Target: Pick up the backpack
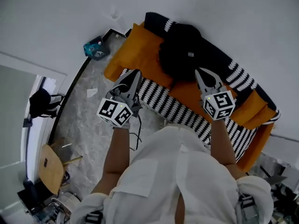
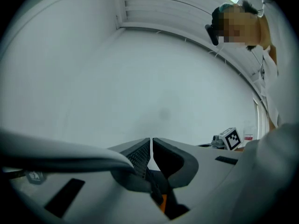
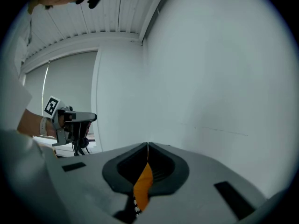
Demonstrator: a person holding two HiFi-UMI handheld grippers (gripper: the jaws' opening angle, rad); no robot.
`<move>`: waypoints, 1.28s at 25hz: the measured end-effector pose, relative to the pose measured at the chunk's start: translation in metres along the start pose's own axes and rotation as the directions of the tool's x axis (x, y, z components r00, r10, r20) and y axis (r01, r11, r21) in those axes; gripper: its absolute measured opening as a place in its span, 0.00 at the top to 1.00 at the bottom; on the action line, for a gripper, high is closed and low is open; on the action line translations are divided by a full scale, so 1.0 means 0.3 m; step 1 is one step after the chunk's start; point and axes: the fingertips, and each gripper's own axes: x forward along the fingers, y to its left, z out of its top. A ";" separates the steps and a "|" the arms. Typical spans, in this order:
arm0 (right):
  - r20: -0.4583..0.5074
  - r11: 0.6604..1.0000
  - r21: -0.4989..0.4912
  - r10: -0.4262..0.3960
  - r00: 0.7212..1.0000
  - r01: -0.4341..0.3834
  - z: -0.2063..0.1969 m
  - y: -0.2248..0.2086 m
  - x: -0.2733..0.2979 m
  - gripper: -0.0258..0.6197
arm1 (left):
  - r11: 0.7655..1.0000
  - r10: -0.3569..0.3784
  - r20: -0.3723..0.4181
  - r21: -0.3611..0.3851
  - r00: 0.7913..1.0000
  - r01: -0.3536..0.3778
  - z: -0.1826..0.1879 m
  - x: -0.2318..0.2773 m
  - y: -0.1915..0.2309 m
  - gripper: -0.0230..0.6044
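A black backpack [image 1: 186, 50] with a small white tag lies on the orange seat of a sofa [image 1: 135, 50], in the head view. My left gripper [image 1: 136, 73] is shut and empty, held over the sofa's striped blanket [image 1: 159, 99] to the left of the backpack. My right gripper [image 1: 200, 72] is also shut and empty, its tips just below the backpack's near edge. In the left gripper view the shut gripper [image 2: 152, 139] faces a bare white wall. The right gripper [image 3: 147, 144] likewise faces the wall, and the backpack is hidden in both gripper views.
A teal box [image 1: 96, 49] lies on the marbled floor by the sofa's left end. A dark bag-like thing [image 1: 41, 101] hangs near the glass door at left. A wooden chair [image 1: 51, 167] stands at lower left. A paper scrap [image 1: 91, 92] lies on the floor.
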 end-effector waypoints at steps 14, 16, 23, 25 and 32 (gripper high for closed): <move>-0.057 0.996 0.017 -0.081 0.995 0.082 -0.012 -0.287 0.188 0.93 | 0.988 -0.155 -0.086 -0.031 0.984 0.153 -0.056 0.473 0.044 0.90; -0.065 0.994 0.027 -0.105 0.992 0.107 -0.018 -0.317 0.207 0.93 | 0.982 -0.189 -0.104 -0.041 0.976 0.186 -0.080 0.525 0.053 0.90; -0.106 0.980 0.079 -0.175 0.979 0.184 -0.072 -0.413 0.272 0.93 | 0.961 -0.277 -0.175 -0.065 0.945 0.270 -0.195 0.731 0.111 0.90; -0.119 0.976 0.097 -0.185 0.976 0.196 -0.094 -0.436 0.284 0.93 | 0.957 -0.288 -0.192 -0.077 0.938 0.278 -0.228 0.775 0.121 0.90; -0.160 0.967 0.136 -0.194 0.968 0.217 -0.174 -0.515 0.352 0.87 | 0.949 -0.315 -0.262 -0.104 0.912 0.298 -0.335 0.886 0.158 0.90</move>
